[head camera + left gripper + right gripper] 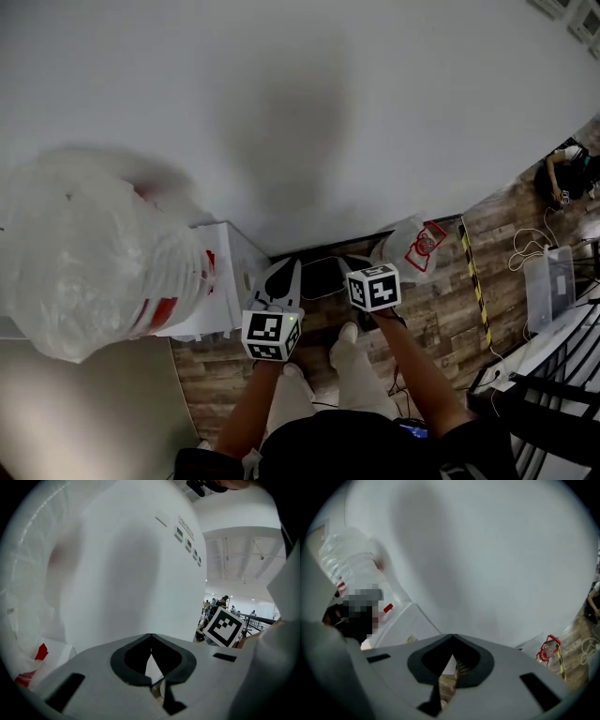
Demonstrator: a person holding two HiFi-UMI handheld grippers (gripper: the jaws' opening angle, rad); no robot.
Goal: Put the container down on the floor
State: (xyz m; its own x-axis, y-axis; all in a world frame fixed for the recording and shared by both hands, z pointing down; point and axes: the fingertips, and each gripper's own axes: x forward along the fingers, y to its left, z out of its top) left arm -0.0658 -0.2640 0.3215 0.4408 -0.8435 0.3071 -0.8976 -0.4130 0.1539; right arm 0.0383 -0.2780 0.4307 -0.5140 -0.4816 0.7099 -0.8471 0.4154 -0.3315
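Smooth white wall (328, 112) fills most of the head view, w/ wood-plank floor (441, 300) below. Big crinkly clear plastic bag (84, 253) w/ white-and-red contents sits at left. Boxy white container (225, 272) stands on the floor against the wall, its left side behind that bag. Smaller printed bag (417, 246), clear w/ red print, lies at the wall base, right. L claw (150, 635) & R claw (452, 636): grey jaws pressed together at the tips, pinching nothing.
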